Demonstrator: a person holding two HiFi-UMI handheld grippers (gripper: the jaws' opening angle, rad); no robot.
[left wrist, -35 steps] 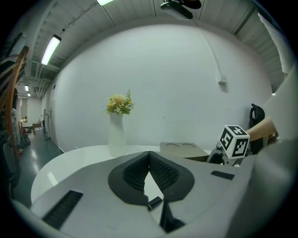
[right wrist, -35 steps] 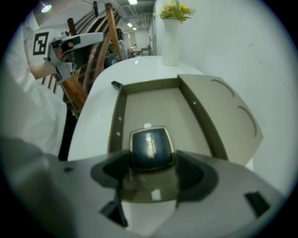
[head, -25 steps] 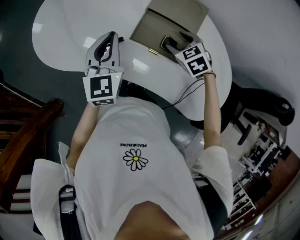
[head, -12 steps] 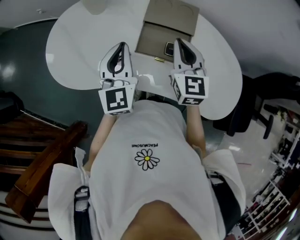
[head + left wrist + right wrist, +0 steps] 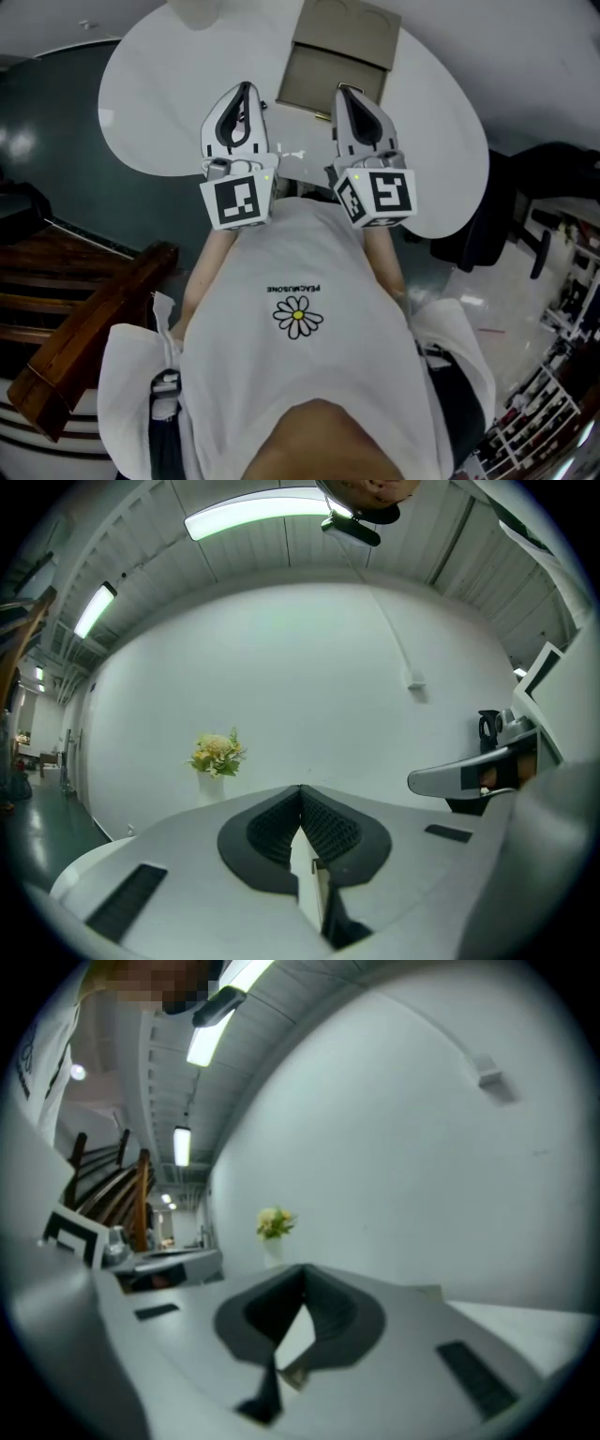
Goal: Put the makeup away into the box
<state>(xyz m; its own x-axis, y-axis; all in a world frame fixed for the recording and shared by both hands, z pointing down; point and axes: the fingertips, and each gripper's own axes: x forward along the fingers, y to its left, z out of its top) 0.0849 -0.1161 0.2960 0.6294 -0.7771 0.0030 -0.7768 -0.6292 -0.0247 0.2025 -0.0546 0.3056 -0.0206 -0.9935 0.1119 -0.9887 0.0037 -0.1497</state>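
Note:
The tan box (image 5: 330,73) lies open on the white round table (image 5: 159,84), its lid (image 5: 356,23) folded back at the far side. Any makeup inside is hidden behind my right gripper. Both grippers hover side by side above the table's near edge, pointing level toward the box. My left gripper (image 5: 242,91) is shut and holds nothing; its dark pads meet in the left gripper view (image 5: 302,794). My right gripper (image 5: 345,93) overlaps the box's near edge and is shut and empty too (image 5: 302,1274).
A small vase of yellow flowers (image 5: 216,755) stands at the table's far side, seen also in the right gripper view (image 5: 274,1223). Dark wooden furniture (image 5: 84,319) lies at the left, a black chair (image 5: 511,202) at the right. A white wall rises behind the table.
My right gripper was down in the box over a black item; it has risen, pulled back, turned level and stands shut beside the left. The left gripper also rose a little.

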